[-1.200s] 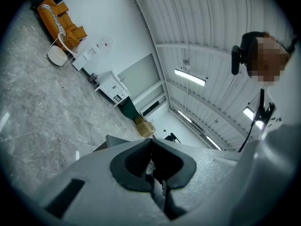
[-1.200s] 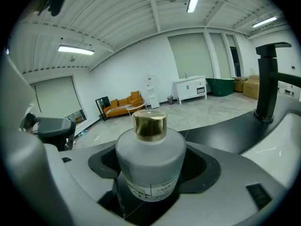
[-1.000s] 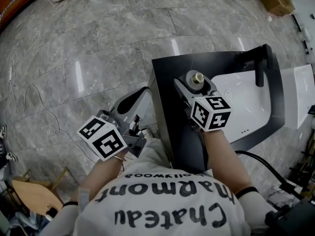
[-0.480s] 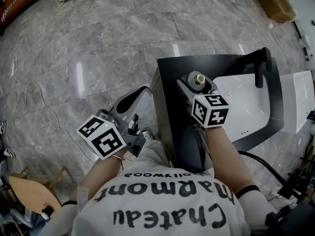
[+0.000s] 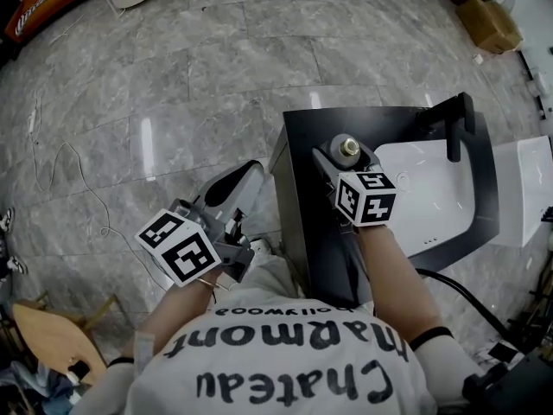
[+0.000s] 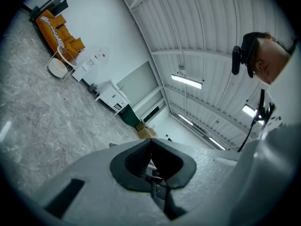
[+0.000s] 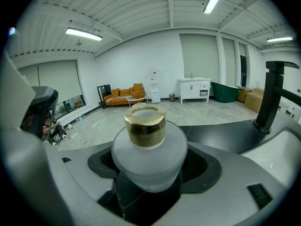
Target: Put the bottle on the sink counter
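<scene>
A frosted glass bottle (image 5: 349,148) with a gold cap stands upright between the jaws of my right gripper (image 5: 347,155), which is shut on it. It is over the left part of the black sink counter (image 5: 302,145); whether its base touches the counter is hidden. The right gripper view shows the bottle (image 7: 149,149) close up in the right gripper (image 7: 149,171), with the counter (image 7: 221,135) beyond. My left gripper (image 5: 244,171) hangs left of the counter over the floor, and in its own view the left gripper (image 6: 151,147) is shut on nothing.
A white basin (image 5: 432,188) is sunk in the counter, with a black faucet (image 5: 454,124) at its far side. A white cabinet (image 5: 527,180) stands to the right. A cable (image 5: 78,197) trails on the grey floor, and a wooden chair (image 5: 52,340) sits lower left.
The head view has drifted a little. The right gripper keeps the bottle over the same left part of the counter. The left gripper has hardly moved.
</scene>
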Motion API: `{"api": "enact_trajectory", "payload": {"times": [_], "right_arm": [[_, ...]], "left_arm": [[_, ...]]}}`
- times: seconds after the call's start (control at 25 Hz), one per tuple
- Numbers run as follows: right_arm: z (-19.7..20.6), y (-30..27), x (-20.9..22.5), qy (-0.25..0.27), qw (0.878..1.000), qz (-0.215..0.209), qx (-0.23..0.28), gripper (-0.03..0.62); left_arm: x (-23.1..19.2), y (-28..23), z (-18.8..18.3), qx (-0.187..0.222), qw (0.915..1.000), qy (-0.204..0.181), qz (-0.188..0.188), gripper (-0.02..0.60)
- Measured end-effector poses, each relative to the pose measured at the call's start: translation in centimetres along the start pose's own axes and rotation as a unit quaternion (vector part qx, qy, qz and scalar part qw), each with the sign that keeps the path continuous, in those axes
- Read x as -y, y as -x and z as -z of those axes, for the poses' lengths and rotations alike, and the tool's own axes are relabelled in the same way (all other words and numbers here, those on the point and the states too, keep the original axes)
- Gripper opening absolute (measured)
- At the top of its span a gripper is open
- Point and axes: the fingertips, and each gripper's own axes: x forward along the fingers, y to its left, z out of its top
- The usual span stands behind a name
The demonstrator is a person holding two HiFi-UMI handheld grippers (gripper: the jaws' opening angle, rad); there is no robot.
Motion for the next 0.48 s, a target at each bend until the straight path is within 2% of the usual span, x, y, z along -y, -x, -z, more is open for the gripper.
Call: {"api": "enact_trajectory", "payload": {"times": [0.48], "right_arm": [[0.5, -0.3, -0.3, 0.027, 1.0, 0.005, -0.007, 0.342]], "left_arm": [[0.4, 2.8, -1.0, 0.018, 0.9995, -0.018, -0.022, 0.014]]}}
